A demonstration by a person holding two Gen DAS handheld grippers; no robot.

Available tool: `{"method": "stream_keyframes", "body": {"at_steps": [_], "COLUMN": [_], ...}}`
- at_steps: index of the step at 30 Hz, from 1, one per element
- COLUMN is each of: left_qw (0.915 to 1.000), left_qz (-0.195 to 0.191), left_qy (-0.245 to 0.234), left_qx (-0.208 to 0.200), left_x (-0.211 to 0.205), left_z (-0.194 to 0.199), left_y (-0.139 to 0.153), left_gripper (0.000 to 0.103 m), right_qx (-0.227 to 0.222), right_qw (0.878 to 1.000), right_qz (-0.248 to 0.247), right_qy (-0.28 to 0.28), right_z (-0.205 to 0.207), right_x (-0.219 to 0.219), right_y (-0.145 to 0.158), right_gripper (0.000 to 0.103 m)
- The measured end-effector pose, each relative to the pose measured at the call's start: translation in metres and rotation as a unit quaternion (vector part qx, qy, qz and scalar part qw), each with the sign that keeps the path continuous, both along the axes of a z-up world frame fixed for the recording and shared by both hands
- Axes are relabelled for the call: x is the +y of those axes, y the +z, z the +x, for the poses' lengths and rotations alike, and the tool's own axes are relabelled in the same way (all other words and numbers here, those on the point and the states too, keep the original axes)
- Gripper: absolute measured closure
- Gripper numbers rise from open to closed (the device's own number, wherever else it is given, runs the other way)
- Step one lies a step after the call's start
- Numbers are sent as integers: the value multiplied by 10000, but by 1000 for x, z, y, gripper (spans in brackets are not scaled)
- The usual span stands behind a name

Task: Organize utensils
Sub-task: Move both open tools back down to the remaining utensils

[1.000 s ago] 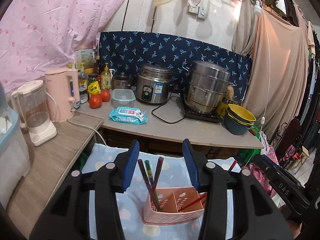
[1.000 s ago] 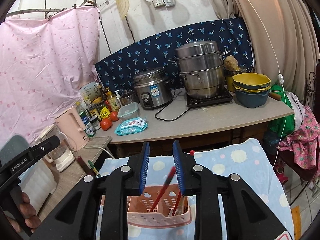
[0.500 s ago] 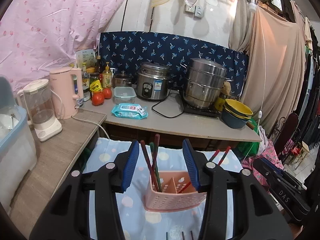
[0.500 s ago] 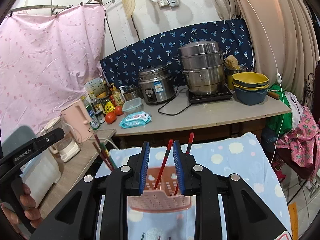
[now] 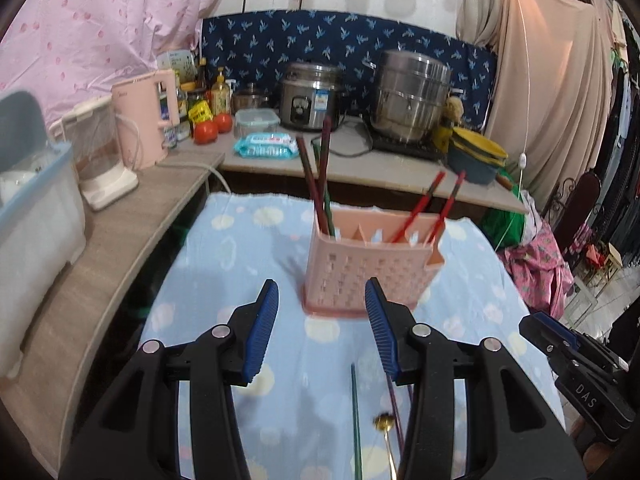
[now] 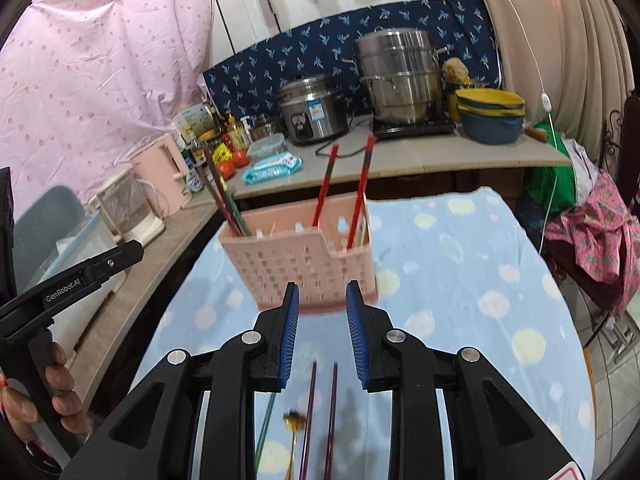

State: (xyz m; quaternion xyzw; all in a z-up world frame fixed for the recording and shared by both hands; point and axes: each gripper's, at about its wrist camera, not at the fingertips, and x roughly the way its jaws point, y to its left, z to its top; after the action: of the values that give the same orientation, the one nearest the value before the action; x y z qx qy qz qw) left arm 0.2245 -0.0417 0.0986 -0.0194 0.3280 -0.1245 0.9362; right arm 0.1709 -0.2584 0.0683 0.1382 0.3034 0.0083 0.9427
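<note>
1. The left hand-held gripper hangs over the blue spotted cloth with its jaws released, a wide gap between the blue pads and nothing in it.
2. The right hand-held gripper is also unclenched but narrower, empty as well; its black body shows at the right edge of the left wrist view.
3. Nearest lie the loose utensils: a green chopstick, a pair of purple chopsticks and a small gold spoon. They sit on the cloth just under and behind the fingertips, with long axes running roughly along each gripper's pointing line, toward the holder.
4. By my reading, the purple pair lies straight beneath the right gripper's gap, so that hand is better placed; the green chopstick lies to the left of them, closer to the left gripper's gap.
5. Beyond stands the pink utensil holder, upright, with dark chopsticks in its left compartment and red chopsticks in its right.
6. Bare cloth surrounds the holder on both sides, giving open room; the table's far edge lies behind it, before the counter with a rice cooker.
</note>
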Motion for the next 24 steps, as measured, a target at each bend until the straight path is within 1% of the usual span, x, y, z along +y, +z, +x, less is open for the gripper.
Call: {"method": "stream_keyframes", "body": {"at_steps": [7,11,14,16,20,24], "left_qw": [9983,9967,9951,9932,9897,9868], "left_qz": [93,200,337,348,446,473], "left_qy": [-53,-8,-4,-38,-69,-99], "left_qx": [566,783,925,1114,1357,1546], "left_x": [6,10,11,12,12,12], "left_z": [-34,-50,-62,-70,-85,-95], "left_y": [-49,-73,-90,-104,-127,-144], "left_gripper": [60,60,60,60,60,60], "right_qx": [455,764,1004,1145,1383,1528], "right_qw": [9989,9966,9948,9933,9899,9874], "right_qz": [-111,-298,-168,-103,-172,-267], "right_qy": [-56,-39,47,123,270,320], "right_z": [-43,-67,-77,-83,-93,-102], "right_x": [7,16,22,25,38,45], "right_y": [-42,-71,-90,-102,-123,-137], "right_gripper": [78,78,78,78,78,78]}}
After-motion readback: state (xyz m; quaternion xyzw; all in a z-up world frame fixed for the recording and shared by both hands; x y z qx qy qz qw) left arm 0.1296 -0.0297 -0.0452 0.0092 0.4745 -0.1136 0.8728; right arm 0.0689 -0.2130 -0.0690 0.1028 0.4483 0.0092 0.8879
